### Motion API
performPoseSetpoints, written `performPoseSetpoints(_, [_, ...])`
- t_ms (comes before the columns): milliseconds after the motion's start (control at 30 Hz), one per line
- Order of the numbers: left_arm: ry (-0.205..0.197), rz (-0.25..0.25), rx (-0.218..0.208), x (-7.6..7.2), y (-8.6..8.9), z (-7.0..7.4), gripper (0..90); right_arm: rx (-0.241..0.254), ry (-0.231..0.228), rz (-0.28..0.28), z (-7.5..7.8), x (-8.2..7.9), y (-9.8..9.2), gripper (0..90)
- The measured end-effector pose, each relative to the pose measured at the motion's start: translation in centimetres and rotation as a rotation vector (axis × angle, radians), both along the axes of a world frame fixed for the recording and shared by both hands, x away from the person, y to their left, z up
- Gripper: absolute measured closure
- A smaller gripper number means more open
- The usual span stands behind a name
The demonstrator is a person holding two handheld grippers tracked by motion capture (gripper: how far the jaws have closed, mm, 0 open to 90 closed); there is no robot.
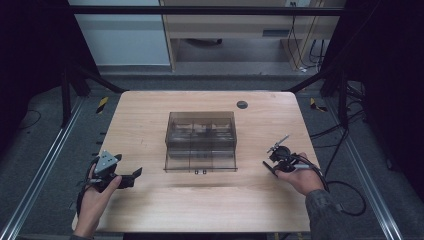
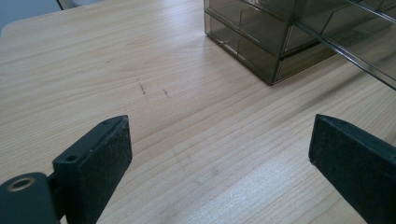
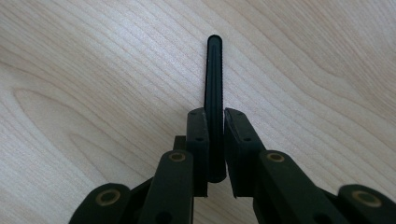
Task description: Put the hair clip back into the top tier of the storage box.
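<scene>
The wooden table (image 1: 150, 210) carries a smoked-plastic drawer organizer (image 1: 201, 141) at its centre. Left of it, the left gripper (image 2: 219, 149) hovers with jaws wide apart. To the right, the right gripper (image 3: 215, 140) pinches a slim black stick (image 3: 214, 74) just above the tabletop.

Pale grained wood table (image 2: 140, 70), glossy smoky clear-plastic drawer box (image 2: 261, 42), matt black ribbed stick (image 3: 214, 84).
</scene>
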State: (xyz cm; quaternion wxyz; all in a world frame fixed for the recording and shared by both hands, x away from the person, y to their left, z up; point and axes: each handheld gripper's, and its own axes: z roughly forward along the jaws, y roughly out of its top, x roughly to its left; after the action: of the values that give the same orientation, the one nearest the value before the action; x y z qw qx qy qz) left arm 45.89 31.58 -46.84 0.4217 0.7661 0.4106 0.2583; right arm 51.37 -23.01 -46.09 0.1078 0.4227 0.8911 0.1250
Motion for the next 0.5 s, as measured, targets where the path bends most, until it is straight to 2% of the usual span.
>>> performPoseSetpoints(200, [0.003, 0.013, -0.003, 0.0, 0.4, -0.2, 5.9, 0.016, -0.014, 0.007, 0.8, -0.4, 0.0, 80.6])
performPoseSetpoints(500, [0.008, 0.026, 0.006, 0.1, 0.7, -0.6, 5.9, 0.051, -0.062, 0.051, 3.6, -1.8, 1.2, 80.6])
